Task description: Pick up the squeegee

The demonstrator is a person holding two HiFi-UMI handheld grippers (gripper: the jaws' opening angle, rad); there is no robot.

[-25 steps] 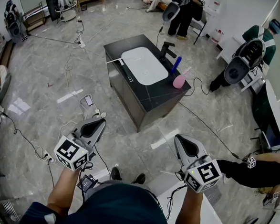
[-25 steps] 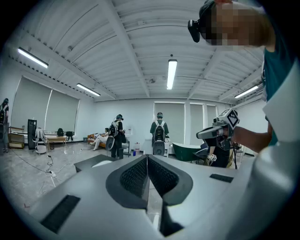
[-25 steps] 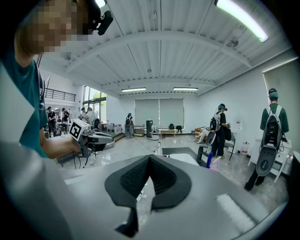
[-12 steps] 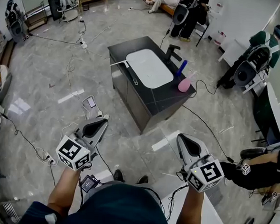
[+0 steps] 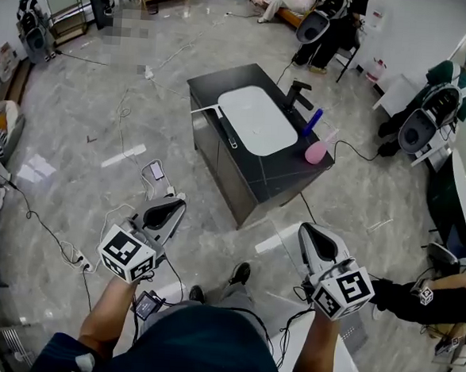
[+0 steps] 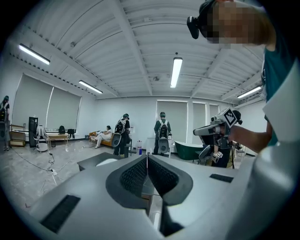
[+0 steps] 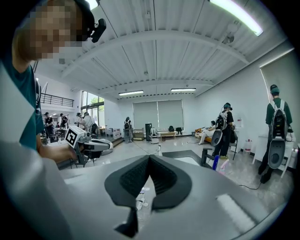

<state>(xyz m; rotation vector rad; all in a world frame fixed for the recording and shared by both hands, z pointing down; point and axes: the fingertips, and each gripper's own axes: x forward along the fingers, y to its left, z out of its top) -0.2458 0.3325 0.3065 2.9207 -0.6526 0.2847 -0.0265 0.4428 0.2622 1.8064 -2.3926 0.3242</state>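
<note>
A dark cabinet [image 5: 278, 172] with a white basin [image 5: 257, 119] stands a few steps ahead on the floor. At its near left corner lies a thin white-handled tool [image 5: 205, 108], and a dark bar [image 5: 227, 133] runs along the basin's front edge. Both are too small to tell which is the squeegee. My left gripper [image 5: 173, 208] and right gripper [image 5: 309, 231] are held out at waist height, well short of the cabinet. Both are shut and empty; the ribbed pads meet in the left gripper view [image 6: 147, 158] and in the right gripper view [image 7: 149, 158].
A black faucet [image 5: 297, 94], a blue bottle [image 5: 312, 121] and a pink spray bottle [image 5: 318, 151] stand on the cabinet's right side. Cables [image 5: 125, 134] and a small device [image 5: 153, 170] lie on the floor at left. People with backpacks [image 5: 424, 127] stand at right and far back.
The person has stepped forward: the cabinet sits nearer and more central, one shoe has come forward, and both shut grippers have advanced with the body.
</note>
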